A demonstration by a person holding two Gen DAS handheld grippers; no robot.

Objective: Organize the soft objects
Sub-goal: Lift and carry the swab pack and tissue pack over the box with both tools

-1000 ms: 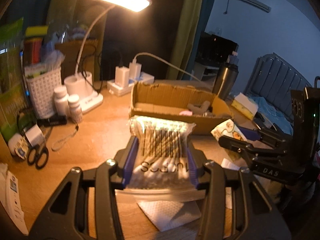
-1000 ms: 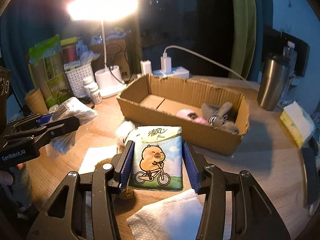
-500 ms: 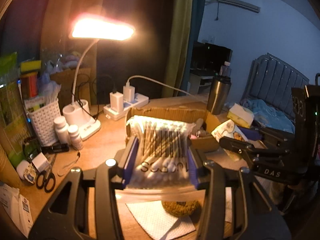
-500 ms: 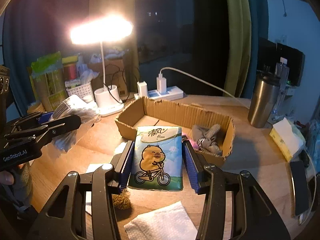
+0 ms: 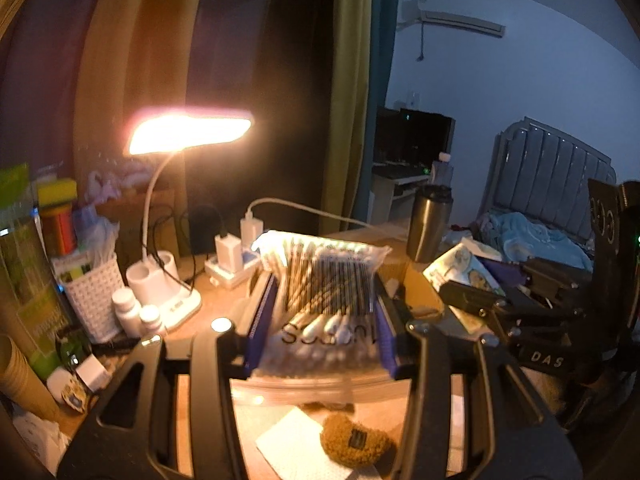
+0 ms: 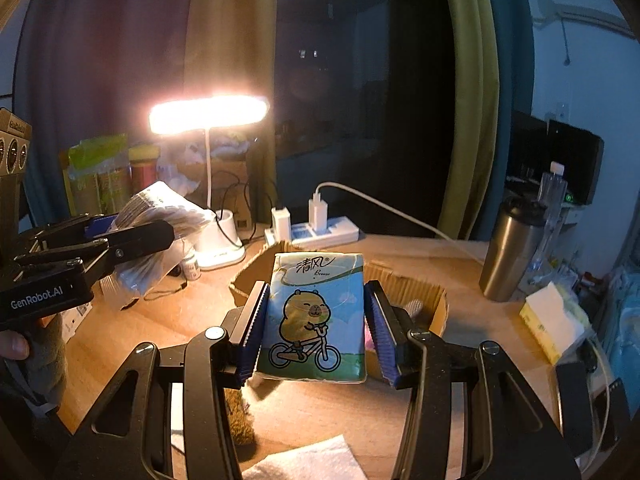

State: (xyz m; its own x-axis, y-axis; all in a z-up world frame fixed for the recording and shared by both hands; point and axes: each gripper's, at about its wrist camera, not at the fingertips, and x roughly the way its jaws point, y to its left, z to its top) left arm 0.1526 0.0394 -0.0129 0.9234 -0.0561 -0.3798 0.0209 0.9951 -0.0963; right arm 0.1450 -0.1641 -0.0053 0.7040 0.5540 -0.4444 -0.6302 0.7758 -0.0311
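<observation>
Cotton swabs in their clear bag (image 5: 326, 300) are riding high above the wooden desk (image 6: 168, 320), pinched between the blue pads of the left gripper (image 5: 324, 312), while the right gripper (image 6: 316, 320) is squeezing a tissue pack printed with a cartoon animal on a bicycle (image 6: 316, 316) from both sides. Compared with a second ago, both soft packs are being carried noticeably higher: the desk lamp (image 5: 188, 132) is now sitting far lower in each view, more curtain and wall are showing, and the cardboard box (image 6: 416, 296) is shrinking behind the held items, so that only its corners are peeking out past the tissue pack. Half a second ago the box's inside and the grey and pink things in it were plainly visible from the right wrist; now they are mostly hidden. In the left wrist view a brown fuzzy object (image 5: 354, 440) and a white paper napkin (image 5: 288, 444) are lying on the desk below the bag, well apart from it, more exposed than before. My reading is that both hands are lifting and travelling toward the box, and that lowering and releasing the packs inside it is what remains; neither pack is over the opening for certain yet.
</observation>
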